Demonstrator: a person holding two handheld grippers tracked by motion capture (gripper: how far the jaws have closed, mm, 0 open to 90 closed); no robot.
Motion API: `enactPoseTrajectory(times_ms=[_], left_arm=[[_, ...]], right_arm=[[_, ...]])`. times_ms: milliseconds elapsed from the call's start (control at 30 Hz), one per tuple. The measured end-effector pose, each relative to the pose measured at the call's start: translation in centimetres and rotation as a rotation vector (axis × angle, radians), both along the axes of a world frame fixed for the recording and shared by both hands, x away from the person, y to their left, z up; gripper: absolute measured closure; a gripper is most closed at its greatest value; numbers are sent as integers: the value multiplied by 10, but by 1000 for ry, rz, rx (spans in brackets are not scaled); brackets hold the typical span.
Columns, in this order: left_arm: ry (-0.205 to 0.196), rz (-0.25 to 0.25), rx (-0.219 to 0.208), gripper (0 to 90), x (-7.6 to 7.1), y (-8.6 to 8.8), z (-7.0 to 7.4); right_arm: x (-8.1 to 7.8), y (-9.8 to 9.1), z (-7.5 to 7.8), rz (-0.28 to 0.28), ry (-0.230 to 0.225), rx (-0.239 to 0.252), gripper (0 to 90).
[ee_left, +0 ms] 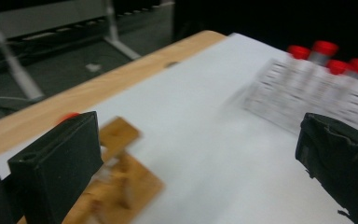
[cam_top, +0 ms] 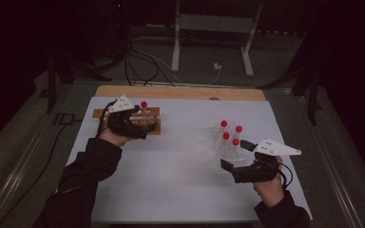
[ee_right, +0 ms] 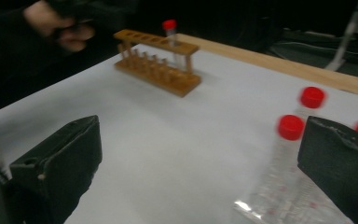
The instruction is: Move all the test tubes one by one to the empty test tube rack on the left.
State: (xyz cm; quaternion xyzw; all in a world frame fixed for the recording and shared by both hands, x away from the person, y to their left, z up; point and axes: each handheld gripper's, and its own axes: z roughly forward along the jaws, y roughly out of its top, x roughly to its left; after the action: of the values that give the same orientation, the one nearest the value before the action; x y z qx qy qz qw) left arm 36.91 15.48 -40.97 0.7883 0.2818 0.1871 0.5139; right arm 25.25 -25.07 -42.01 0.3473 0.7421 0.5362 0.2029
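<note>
Both claws stand wide with nothing between them. My left claw (cam_top: 145, 129) hangs over the near edge of the wooden rack (cam_top: 153, 112) at the far left of the white table (cam_top: 171, 180); my right claw (cam_top: 235, 156) sits just beside the cluster of clear tubes with red caps (cam_top: 229, 137) on the right side.

From above, one red-capped tube (cam_top: 144, 105) stands upright in the rack, just behind my left hand (cam_top: 114, 137). My right gripper view shows what the overhead hides: that tube (ee_right: 170, 35) sits near one end of the rack (ee_right: 158, 63), the other holes look bare, and my left hand (ee_right: 60, 25) shows dark and blurred in the far corner. Closer in, three red caps (ee_right: 291, 127) crowd my right jaw, which cuts off one of them.

My left gripper view is smeared by motion. The rack (ee_left: 121, 182) lies low behind my left jaw, with a red dab (ee_left: 67, 116), probably the tube's cap, peeking over that jaw. Across the table the four tubes (ee_left: 326, 74) stand together, their printed scales too blurred to read.
</note>
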Motion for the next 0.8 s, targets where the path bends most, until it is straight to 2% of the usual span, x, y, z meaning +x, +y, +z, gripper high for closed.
enactPoseTrajectory(times_ms=[67,133,233,267,333,433,600,700,800], left_arm=[[5,-42,-21,11,-10,-1,-2],[-6,-80,-23,11,-21,-1,-4],[-13,-112,-32,11,-35,-1,-8],[-21,-114,-25,11,-39,-2,-10],[-14,-129,-41,11,-46,-2,-12],[-22,-147,-30,11,-55,-4,-17],[-10,-186,-42,12,-67,-6,-25],[-3,-206,-34,12,-74,-10,-32],[5,-224,-30,12,-79,-14,-39]], right_arm=[[4,-4,-2,-17,2,-5,0],[9,-9,-4,-31,12,-9,0],[15,-14,-7,-47,20,-16,0],[18,-16,-9,-55,25,-23,0],[23,-18,-12,-62,35,-27,0],[30,-21,-16,-72,52,-40,0],[40,-25,-25,-74,79,-47,0],[44,-25,-31,-84,92,-76,0],[46,-27,-35,-104,98,-93,105]])
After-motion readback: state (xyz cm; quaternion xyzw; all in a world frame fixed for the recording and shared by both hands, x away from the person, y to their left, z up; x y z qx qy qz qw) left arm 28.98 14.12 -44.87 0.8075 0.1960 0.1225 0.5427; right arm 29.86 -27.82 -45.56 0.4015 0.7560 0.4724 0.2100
